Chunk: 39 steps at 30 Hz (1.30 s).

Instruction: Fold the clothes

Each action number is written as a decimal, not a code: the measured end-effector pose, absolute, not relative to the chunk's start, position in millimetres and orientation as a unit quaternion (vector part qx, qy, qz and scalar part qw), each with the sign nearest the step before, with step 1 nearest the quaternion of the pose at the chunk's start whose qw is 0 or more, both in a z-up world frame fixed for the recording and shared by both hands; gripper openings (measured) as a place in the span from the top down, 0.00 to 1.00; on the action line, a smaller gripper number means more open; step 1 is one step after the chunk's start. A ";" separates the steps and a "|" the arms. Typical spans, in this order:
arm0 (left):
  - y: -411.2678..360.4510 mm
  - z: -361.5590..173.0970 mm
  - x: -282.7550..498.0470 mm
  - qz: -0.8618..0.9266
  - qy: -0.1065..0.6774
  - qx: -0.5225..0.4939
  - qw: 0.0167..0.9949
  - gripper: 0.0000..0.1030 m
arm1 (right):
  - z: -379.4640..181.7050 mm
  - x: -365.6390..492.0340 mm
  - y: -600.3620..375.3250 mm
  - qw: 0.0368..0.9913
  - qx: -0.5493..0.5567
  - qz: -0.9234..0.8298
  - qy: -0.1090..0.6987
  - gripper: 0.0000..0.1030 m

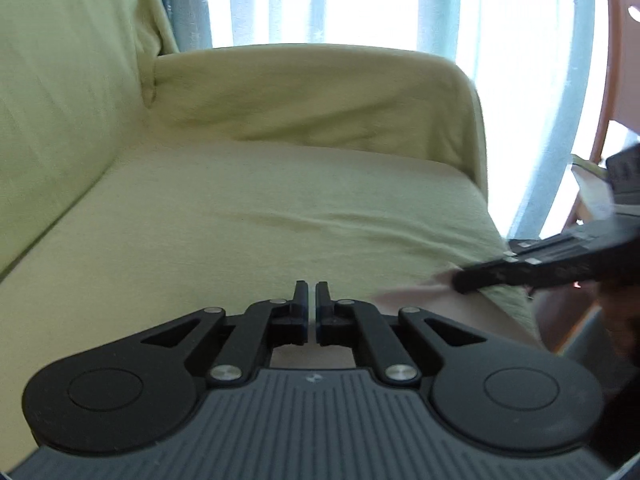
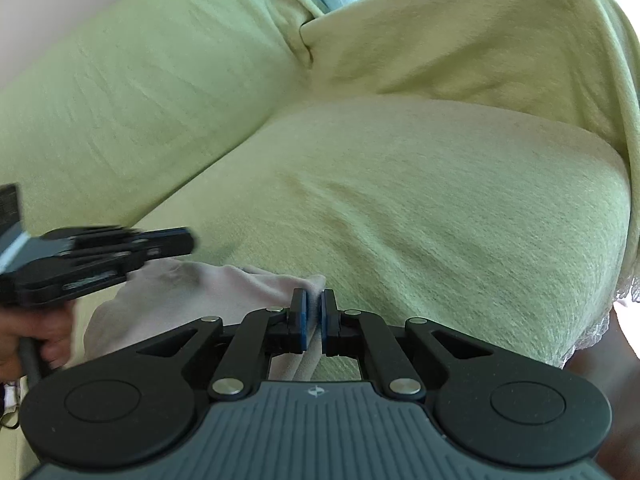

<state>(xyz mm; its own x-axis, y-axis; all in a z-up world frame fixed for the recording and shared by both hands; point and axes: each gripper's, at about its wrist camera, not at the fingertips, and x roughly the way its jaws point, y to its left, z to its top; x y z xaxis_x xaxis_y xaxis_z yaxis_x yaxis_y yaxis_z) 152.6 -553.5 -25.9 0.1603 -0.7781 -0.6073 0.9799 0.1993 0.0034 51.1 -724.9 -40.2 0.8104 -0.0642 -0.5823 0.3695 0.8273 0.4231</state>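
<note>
Pale pink soft cloth garment lies crumpled on the front edge of the sofa seat, which is draped in a yellow-green textured cover.

Right gripper: fingers nearly together with a narrow gap; a fold of the pink garment runs up between them. Whether the pads press on it cannot be told.

Left gripper: fingers closed, nothing between them in its own view. In the right wrist view it hangs just above the garment's left part, blurred.

Key relation: the garment lies across the seat edge, long axis roughly left to right, with its right end at the right gripper's fingers and its left end beneath the left gripper. Judgement: right hand is nearer for any pull or lift.

Hidden: the garment's near side is covered by both gripper bodies; its type and full outline are unreadable. A hand on the left handle is cut off at the frame edge.
</note>
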 end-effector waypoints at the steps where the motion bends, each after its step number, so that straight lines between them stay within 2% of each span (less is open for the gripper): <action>1: -550.0 -29.6 149.6 -0.598 0.248 0.213 0.731 0.96 | -38.8 50.7 -723.8 0.913 0.261 -0.131 0.286 0.78; 4: -541.2 -44.6 144.9 -0.588 0.253 0.238 0.731 0.96 | -26.7 48.0 -708.9 0.926 0.212 -0.152 0.272 0.79; 6: -534.4 -49.3 148.5 -0.584 0.250 0.227 0.739 0.94 | -15.8 46.3 -691.3 0.942 0.164 -0.146 0.255 0.84; 9: -532.3 -50.9 157.1 -0.569 0.245 0.227 0.751 0.94 | -9.3 47.2 -666.2 0.956 0.127 -0.108 0.243 0.84; 15: -524.9 -55.4 186.6 -0.542 0.239 0.225 0.773 0.94 | -26.1 63.8 -645.0 0.944 0.127 -0.021 0.305 0.85; 17: -518.9 -55.4 194.9 -0.530 0.237 0.226 0.782 0.94 | -28.4 59.2 -651.2 0.940 0.128 -0.045 0.314 0.88; 18: -515.7 -54.5 198.5 -0.524 0.236 0.227 0.786 0.94 | -29.1 55.3 -655.4 0.937 0.129 -0.063 0.318 0.98; 19: -512.6 -52.5 200.4 -0.516 0.235 0.231 0.791 0.94 | -29.2 50.5 -661.4 0.935 0.138 -0.082 0.317 1.00; 22: -498.0 -38.4 195.4 -0.509 0.225 0.233 0.797 0.94 | -25.9 37.5 -668.7 0.936 0.160 -0.092 0.301 0.99; 24: -483.3 -26.7 183.5 -0.522 0.217 0.228 0.793 0.94 | -21.0 31.3 -659.9 0.943 0.148 -0.072 0.288 0.87; 27: -460.3 -18.8 157.9 -0.543 0.217 0.222 0.780 0.93 | -14.9 28.8 -638.0 0.952 0.130 -0.015 0.277 0.87; 32: -436.4 -42.0 126.7 -0.548 0.224 0.269 0.760 0.91 | -20.5 40.2 -599.0 0.942 0.097 0.052 0.317 0.88; 33: -432.5 -43.3 131.4 -0.543 0.228 0.260 0.765 0.87 | -22.0 39.5 -595.3 0.940 0.089 0.055 0.325 0.88; 39: -431.8 -42.6 171.8 -0.508 0.238 0.242 0.792 0.87 | -24.9 25.8 -606.8 0.936 0.085 0.018 0.341 0.89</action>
<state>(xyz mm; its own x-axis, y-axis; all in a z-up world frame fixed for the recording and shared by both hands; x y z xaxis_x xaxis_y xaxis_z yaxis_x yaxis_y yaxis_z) 171.8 -431.8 -42.6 0.3704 -0.6892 -0.6227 0.9196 0.3664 0.1415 25.8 -606.8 -24.9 0.7664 0.0921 -0.6357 0.0233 0.9850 0.1707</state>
